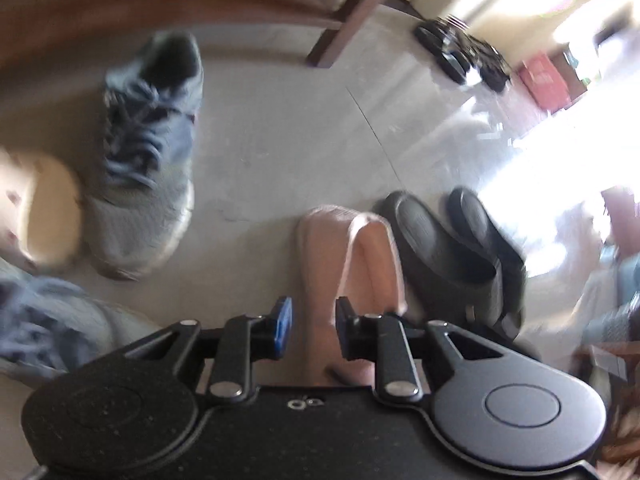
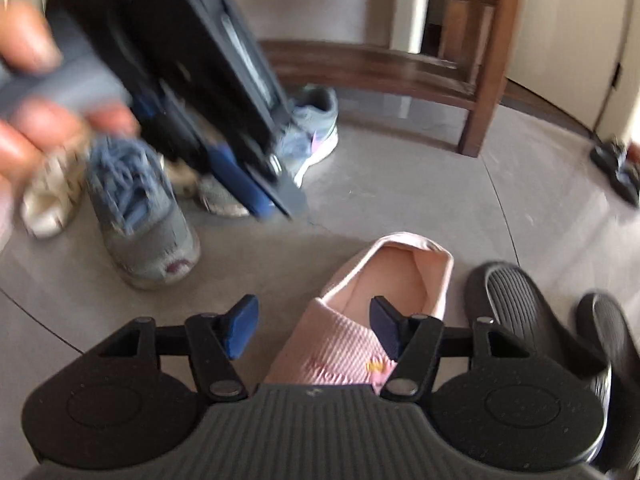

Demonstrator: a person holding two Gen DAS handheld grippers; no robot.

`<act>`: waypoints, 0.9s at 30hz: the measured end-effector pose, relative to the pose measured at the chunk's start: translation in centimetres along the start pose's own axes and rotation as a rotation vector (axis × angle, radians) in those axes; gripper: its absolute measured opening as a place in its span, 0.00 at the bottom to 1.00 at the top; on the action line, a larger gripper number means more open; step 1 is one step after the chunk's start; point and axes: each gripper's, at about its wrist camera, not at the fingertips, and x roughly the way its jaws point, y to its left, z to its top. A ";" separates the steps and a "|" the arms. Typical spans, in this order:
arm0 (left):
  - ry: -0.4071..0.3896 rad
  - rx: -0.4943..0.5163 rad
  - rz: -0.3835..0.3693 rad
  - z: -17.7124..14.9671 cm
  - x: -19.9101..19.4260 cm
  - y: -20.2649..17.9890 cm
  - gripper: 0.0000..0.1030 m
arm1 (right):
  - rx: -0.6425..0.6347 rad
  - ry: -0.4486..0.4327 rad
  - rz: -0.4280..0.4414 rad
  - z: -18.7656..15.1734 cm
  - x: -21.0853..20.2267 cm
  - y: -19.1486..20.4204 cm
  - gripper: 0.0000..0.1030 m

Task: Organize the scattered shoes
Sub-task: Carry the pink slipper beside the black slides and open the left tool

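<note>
Hovering over a pink slipper (image 2: 360,312) on the floor (image 2: 380,208), the right tool (image 2: 314,328) stands released, fingers astride its opening. The left tool (image 1: 310,326), also released, sees black slippers (image 1: 452,248) beside it; only the right view shows the wooden shelf (image 2: 400,68) behind grey sneakers (image 2: 140,212).

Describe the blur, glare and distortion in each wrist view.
Left wrist view: strong motion blur on the grey sneaker, blown-out window glare at right washing out the floor, fisheye bending of the edges. Right wrist view: sharper pink slipper, but the other gripper and the hand holding it smear; shelf rails curve.
</note>
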 end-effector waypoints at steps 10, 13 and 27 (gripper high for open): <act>-0.076 0.057 0.153 -0.8 -2.5 4.4 0.26 | -0.416 0.225 -0.087 -2.8 1.6 0.0 0.57; -0.166 0.104 0.210 -0.3 -4.3 5.7 0.27 | -0.403 0.257 -0.105 -3.7 0.8 -2.0 0.57; -0.329 -0.095 0.332 1.2 -9.1 18.7 0.48 | 0.027 0.056 0.048 0.0 -2.4 -1.9 0.60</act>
